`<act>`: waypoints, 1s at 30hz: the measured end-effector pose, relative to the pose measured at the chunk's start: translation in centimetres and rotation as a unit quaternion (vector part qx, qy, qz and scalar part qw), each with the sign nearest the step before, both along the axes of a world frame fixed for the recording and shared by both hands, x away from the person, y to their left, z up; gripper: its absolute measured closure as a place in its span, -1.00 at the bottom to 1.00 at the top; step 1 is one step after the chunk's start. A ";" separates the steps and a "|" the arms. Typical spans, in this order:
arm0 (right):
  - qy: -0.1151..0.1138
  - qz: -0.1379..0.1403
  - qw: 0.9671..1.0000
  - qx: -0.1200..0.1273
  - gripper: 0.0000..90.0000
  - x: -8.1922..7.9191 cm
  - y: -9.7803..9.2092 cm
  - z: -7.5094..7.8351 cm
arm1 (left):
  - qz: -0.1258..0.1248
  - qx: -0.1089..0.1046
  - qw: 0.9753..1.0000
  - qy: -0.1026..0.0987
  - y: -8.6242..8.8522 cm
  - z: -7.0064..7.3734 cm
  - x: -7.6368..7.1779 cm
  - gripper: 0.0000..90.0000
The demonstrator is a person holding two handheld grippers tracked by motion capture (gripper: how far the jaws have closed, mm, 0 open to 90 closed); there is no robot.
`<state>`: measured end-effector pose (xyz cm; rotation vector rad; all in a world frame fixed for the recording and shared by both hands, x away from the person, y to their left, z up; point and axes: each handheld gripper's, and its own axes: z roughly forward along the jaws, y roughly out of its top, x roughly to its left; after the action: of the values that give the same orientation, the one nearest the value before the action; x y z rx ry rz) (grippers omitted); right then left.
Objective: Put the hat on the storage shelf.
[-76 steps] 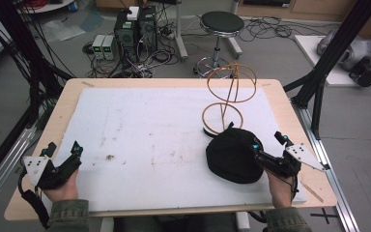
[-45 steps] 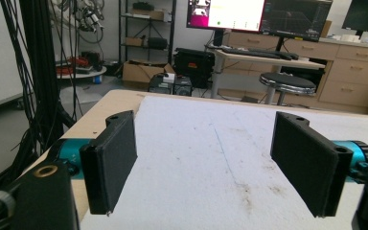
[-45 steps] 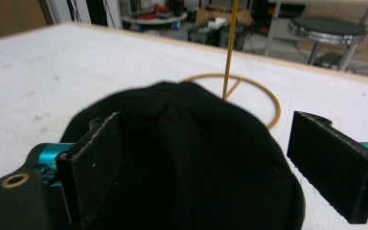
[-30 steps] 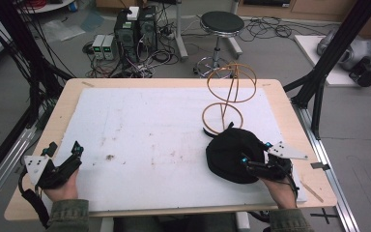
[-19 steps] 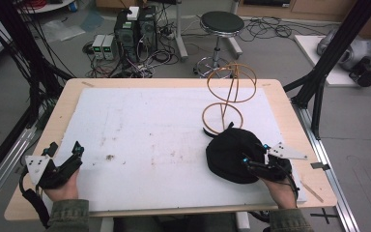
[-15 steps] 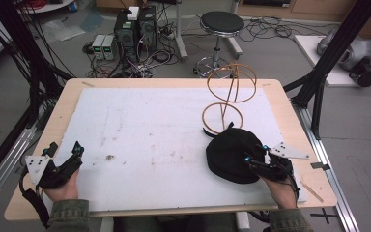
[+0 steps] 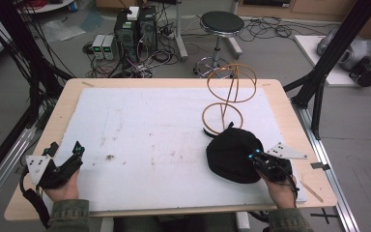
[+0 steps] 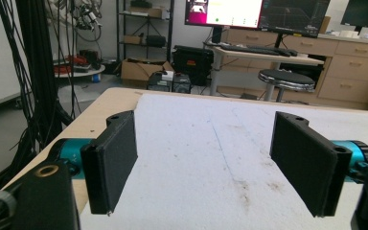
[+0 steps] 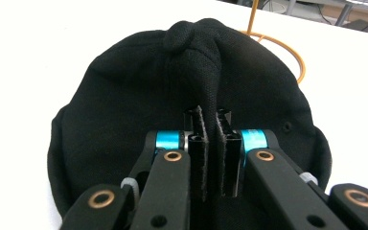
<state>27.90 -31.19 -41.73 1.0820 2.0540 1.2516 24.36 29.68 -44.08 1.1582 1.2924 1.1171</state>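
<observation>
Now we see, from the high view, a soft black fabric cap [image 7: 233, 154] lying on the white foam mat [image 7: 164, 130] that covers the light wooden table [image 7: 280, 96], toward its right near side. Our right gripper [image 7: 257, 157] sits at the cap's near right edge, held by the right hand [image 7: 281, 188]. In the right gripper view its two black jaws are pressed together on a raised fold of the cap's cloth [image 9: 206, 81], which runs up from the jaws to the small button at the crown; the rest of the cap spreads flat on the mat around them.

Just behind the cap stands an orange wire stand made of two rings joined by an upright rod [image 7: 229, 96]; its lower ring rests on the mat and touches or nearly touches the cap's far edge, and we cannot tell which.

Our left gripper [image 7: 65, 159] rests well apart from all this, at the mat's near left corner, held in the left hand [image 7: 63, 188]. In the left gripper view its jaws stand wide apart with nothing but bare mat between them.
</observation>
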 end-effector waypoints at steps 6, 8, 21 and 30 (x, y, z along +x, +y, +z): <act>0.011 0.003 1.000 0.022 0.95 0.0 -0.5 0.0 | 0.000 0.000 1.000 0.000 0.0 0.0 0.0 -0.45; 0.008 0.002 1.000 0.024 0.95 0.1 -0.5 0.0 | -0.001 0.000 1.000 0.000 0.0 0.0 0.0 -0.45; -0.014 -0.002 0.998 0.064 0.95 -0.1 -1.0 0.4 | -0.001 0.001 1.000 0.001 0.0 0.0 0.1 -0.45; -0.055 -0.001 0.993 0.106 0.95 -0.3 -1.1 1.0 | -0.007 -0.001 1.000 0.003 0.0 -0.1 0.2 -0.45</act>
<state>27.56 -32.31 -40.69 1.0798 1.8709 1.5202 24.52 29.63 -44.20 1.1688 1.2887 1.1020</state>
